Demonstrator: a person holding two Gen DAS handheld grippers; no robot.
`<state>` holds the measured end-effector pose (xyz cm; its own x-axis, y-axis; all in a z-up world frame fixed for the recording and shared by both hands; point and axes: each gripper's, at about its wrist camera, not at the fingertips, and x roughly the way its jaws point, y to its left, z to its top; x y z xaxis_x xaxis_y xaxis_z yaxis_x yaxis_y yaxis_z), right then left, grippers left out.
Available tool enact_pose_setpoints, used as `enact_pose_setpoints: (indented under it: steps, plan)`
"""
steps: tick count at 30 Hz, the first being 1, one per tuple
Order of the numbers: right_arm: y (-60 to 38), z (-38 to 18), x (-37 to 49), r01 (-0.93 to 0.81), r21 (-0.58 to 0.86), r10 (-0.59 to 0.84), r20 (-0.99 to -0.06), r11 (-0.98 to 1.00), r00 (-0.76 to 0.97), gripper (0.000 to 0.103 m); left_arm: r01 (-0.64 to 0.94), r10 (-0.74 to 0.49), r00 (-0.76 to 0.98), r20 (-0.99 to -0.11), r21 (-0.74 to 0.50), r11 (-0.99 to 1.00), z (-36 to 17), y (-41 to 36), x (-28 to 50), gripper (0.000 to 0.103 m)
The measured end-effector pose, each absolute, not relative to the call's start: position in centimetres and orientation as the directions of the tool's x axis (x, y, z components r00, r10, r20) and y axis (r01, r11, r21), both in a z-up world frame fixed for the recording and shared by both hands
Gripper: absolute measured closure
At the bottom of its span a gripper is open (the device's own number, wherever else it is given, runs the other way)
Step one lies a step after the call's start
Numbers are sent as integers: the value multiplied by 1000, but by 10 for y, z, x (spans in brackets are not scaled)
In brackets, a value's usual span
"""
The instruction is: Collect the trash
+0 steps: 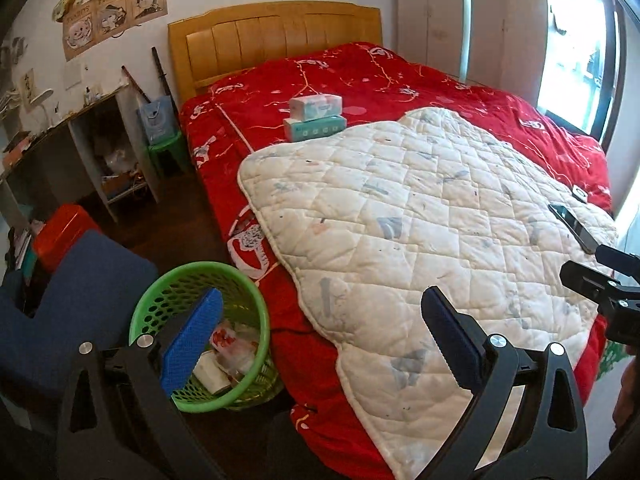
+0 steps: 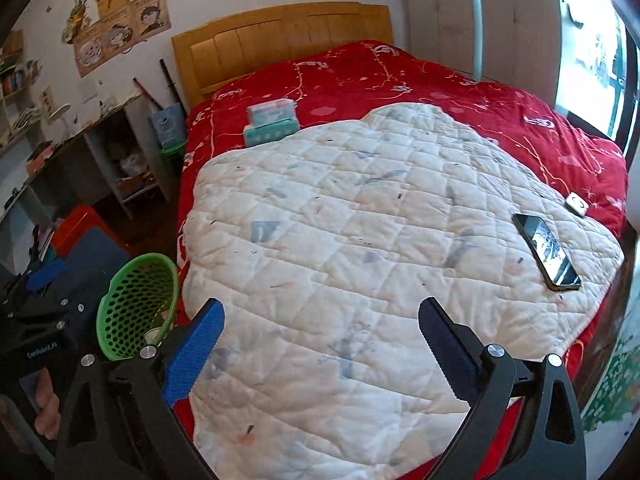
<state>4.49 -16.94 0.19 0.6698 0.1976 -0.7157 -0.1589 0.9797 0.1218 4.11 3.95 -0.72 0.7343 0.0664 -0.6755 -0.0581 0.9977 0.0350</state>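
Beside bed [image 1: 400,80], green basket [image 1: 256,308], seemingly wrappers [image 1: 230,346] inside

- A white quilted pad [image 2: 360,248] lay across the centre, over a red bedspread [image 2: 440,80].
- A phone [image 2: 546,252] lay at the pad's right edge.
- Two stacked tissue packs [image 1: 316,117] sat above the pad's upper edge.
- A wooden headboard [image 1: 276,36] stood at upper centre.
- Posters [image 1: 108,12] hung at upper left.
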Motion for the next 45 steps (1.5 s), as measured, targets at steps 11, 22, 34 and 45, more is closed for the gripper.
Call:
enact_pose_setpoints:
  steps: [11,22,34,45]
  plan:
    - [-175,5,38,-149,98,174,-710,984,683,8,-41,34,721,-692,6,999,-9,31,41,5]
    - [-180,6,36,-136,97,165,-706,986,689,8,-39,34,728,-685,9,999,-6,27,40,5]
    - [-185,8,35,-128,98,160,-700,987,696,8,-26,28,730,-683,13,1000,-6,23,38,5]
    - [-186,10,35,-126,92,154,-698,988,700,8,-27,24,735,-678,6,1000,-7,19,36,5]
